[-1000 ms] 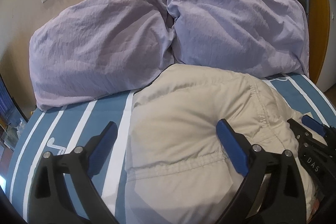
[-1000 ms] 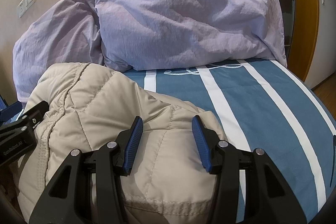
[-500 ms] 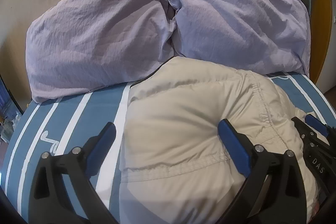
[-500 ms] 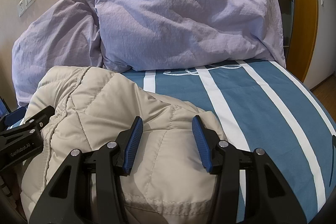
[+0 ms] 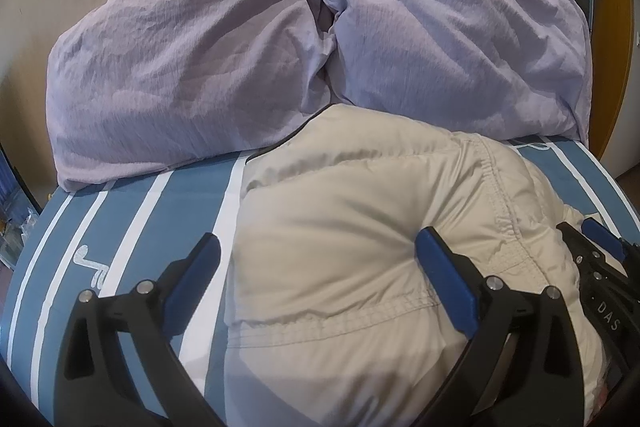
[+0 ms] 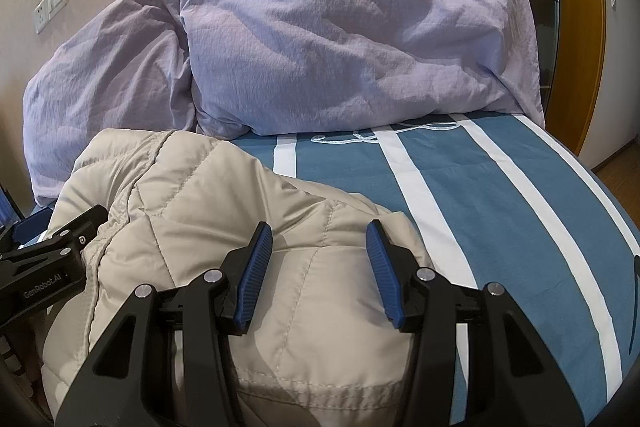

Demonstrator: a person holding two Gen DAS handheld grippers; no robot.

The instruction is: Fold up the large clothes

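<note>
Jacket [image 5: 360, 247], beige and quilted, lies bunched on the striped bed [image 6: 500, 195] below 2 lilac pillows [image 5: 192, 67]. Folding seems underway; next needs a firm hem grip. Left gripper [image 5: 316, 283] spread wide, right gripper [image 6: 318, 267] half-apart over padding, neither visibly clamping. Only the right view shows bare bed beside it.

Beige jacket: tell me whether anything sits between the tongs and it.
Nothing visible does. The beige jacket bulges directly between the left tongs and between the right tongs. The lilac pillows lie beyond it.
</note>
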